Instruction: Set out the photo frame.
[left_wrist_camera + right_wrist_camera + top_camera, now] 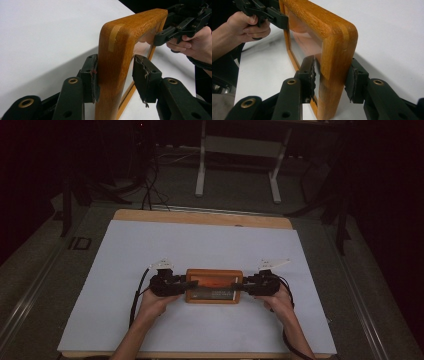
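Note:
A wooden picture frame (pixel 214 286) with a glass pane stands on its long edge over the white sheet (pixel 200 245). My left gripper (pixel 190 284) is shut on its left end and my right gripper (pixel 238 285) on its right end. In the left gripper view the pads (pixel 91 75) clamp the rounded orange-brown frame side (pixel 112 55), and the right gripper (pixel 160 37) holds the far end. In the right gripper view the frame corner (pixel 337 45) sits between the pads (pixel 355 80), with the left gripper (pixel 280 21) at the far end. I cannot tell whether the frame's bottom edge touches the sheet.
The white sheet covers a wooden table whose bare edge (pixel 200 217) shows at the back. A white desk stand (pixel 237 150) and cables (pixel 150 185) are on the dark floor beyond. A cable (pixel 137 295) trails from the left gripper along the forearm.

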Available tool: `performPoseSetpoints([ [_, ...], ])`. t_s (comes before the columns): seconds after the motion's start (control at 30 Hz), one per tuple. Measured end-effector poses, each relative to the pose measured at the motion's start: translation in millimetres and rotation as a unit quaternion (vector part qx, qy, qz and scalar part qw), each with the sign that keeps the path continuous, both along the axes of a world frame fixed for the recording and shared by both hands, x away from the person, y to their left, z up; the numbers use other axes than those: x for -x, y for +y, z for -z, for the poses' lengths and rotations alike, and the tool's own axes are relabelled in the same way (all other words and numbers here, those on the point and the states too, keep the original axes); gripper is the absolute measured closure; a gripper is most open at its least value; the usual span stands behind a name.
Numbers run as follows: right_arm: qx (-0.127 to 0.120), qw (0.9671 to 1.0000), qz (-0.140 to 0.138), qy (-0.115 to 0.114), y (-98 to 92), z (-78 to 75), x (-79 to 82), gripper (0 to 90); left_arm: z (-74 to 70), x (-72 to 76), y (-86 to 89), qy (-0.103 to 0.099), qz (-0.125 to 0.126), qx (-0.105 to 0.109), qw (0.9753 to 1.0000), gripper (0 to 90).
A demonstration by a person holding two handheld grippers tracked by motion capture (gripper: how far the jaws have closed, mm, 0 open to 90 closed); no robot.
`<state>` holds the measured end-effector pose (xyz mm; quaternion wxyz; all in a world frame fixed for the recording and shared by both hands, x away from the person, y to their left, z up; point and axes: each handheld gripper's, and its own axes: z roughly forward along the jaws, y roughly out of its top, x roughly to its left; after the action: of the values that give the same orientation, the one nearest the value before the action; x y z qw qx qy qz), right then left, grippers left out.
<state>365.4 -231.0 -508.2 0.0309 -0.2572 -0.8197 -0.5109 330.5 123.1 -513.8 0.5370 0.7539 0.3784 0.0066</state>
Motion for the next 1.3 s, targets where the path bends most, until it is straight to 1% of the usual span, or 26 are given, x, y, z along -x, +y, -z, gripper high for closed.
performPoseSetpoints([
  [0.1, 0.004, 1.0, 0.001, -0.003, 0.7, 0.0, 0.7, 61.4, -0.4, -0.3, 1.3, 0.0, -0.001, 0.002, 1.0, 56.4],
  [0.3, 0.009, 0.9999, 0.0, -0.005, 1.7, 0.1, 1.2, 55.4, -1.4, -1.2, 6.7, 0.0, -0.006, 0.007, 1.0, 53.2],
  [0.47, 0.018, 0.9998, 0.002, -0.008, 2.6, -0.9, 1.8, 51.3, -1.9, -1.3, 8.4, -0.002, -0.009, 0.001, 1.0, 50.8],
  [0.67, 0.031, 0.9994, 0.006, -0.013, 4.2, -2.9, 3.0, 48.1, -4.3, 0.2, 7.7, -0.009, -0.008, -0.014, 0.9998, 48.5],
  [0.83, 0.046, 0.9987, 0.01, -0.021, 3.8, -6.0, 4.0, 46.9, -7.0, 1.3, 9.0, -0.013, -0.008, -0.024, 0.9996, 47.6],
  [0.97, 0.058, 0.998, 0.008, -0.023, 3.1, -8.7, 5.0, 46.4, -9.9, 2.8, 10.9, -0.015, -0.008, -0.028, 0.9995, 46.7],
  [1.03, 0.061, 0.9978, 0.008, -0.024, 2.8, -9.4, 5.3, 46.3, -9.9, 2.8, 10.9, -0.015, -0.008, -0.028, 0.9995, 46.4],
  [1.07, 0.064, 0.9976, 0.006, -0.025, 2.0, -10.7, 5.7, 46.4, -10.8, 3.0, 13.1, -0.012, -0.004, -0.033, 0.9994, 45.6],
  [1.13, 0.069, 0.9973, 0.004, -0.025, 1.0, -11.9, 6.4, 46.4, -11.1, 3.4, 14.1, -0.011, -0.003, -0.036, 0.9993, 45.2],
  [1.3, 0.078, 0.9967, 0.0, -0.025, -2.4, -14.4, 7.1, 47.2, -13.8, 4.5, 17.3, -0.01, -0.002, -0.035, 0.9993, 44.9],
])
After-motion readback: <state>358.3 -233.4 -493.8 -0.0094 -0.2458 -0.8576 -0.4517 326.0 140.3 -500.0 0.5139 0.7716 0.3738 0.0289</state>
